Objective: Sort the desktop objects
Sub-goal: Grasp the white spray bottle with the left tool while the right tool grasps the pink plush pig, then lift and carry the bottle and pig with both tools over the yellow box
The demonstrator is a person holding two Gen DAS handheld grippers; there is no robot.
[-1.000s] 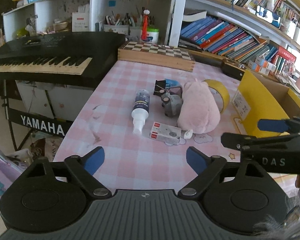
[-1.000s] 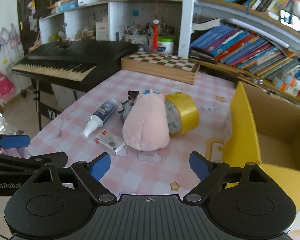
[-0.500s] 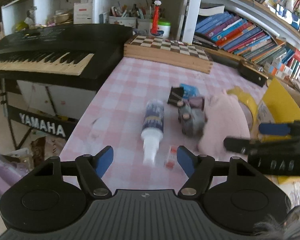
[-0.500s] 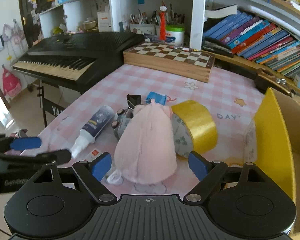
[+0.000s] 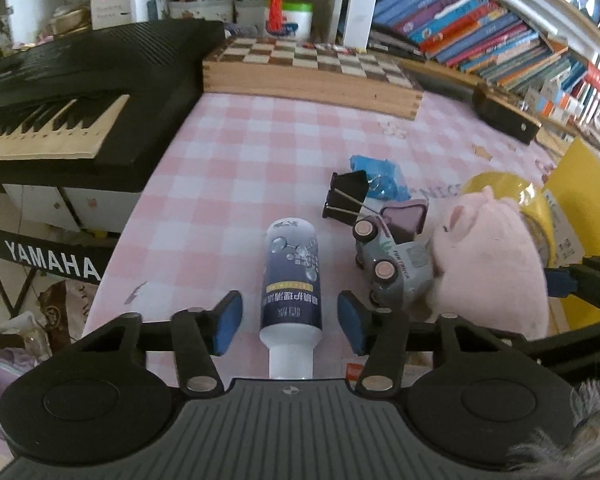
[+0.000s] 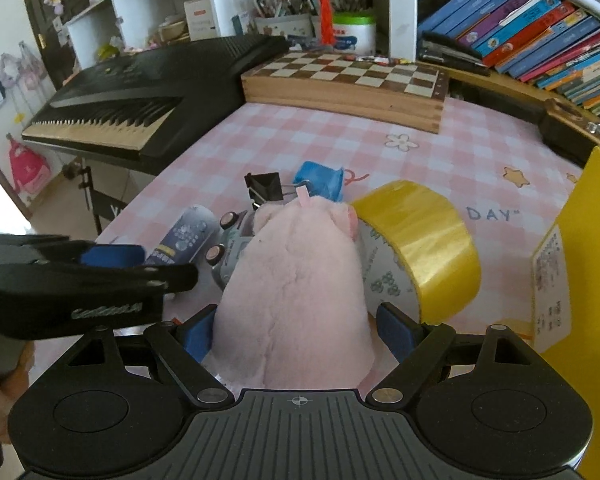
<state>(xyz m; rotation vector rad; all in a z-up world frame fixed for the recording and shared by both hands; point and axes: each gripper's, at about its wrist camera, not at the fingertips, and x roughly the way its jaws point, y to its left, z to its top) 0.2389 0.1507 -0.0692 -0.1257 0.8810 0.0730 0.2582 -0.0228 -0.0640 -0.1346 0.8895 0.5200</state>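
A dark spray bottle (image 5: 293, 280) with a white cap lies on the pink checked table, between the open fingers of my left gripper (image 5: 290, 322), which do not touch it. A pink plush toy (image 6: 296, 292) sits between the open fingers of my right gripper (image 6: 296, 330); the left pad is at its side, the right pad apart from it. A grey toy car (image 5: 390, 266), black binder clips (image 5: 346, 198), a blue item (image 5: 376, 174) and a yellow tape roll (image 6: 420, 248) lie around the plush. The yellow box (image 6: 592, 280) stands at the right.
A wooden chessboard box (image 5: 312, 68) lies at the table's far edge. A black Yamaha keyboard (image 5: 80, 92) stands off the table's left side. Bookshelves fill the back and right. A small red-and-white box edge (image 5: 352, 370) shows under my left gripper.
Both grippers have moved forward and down: the left now straddles the spray bottle and has narrowed somewhat, the right straddles the pink plush. The objects have not moved.
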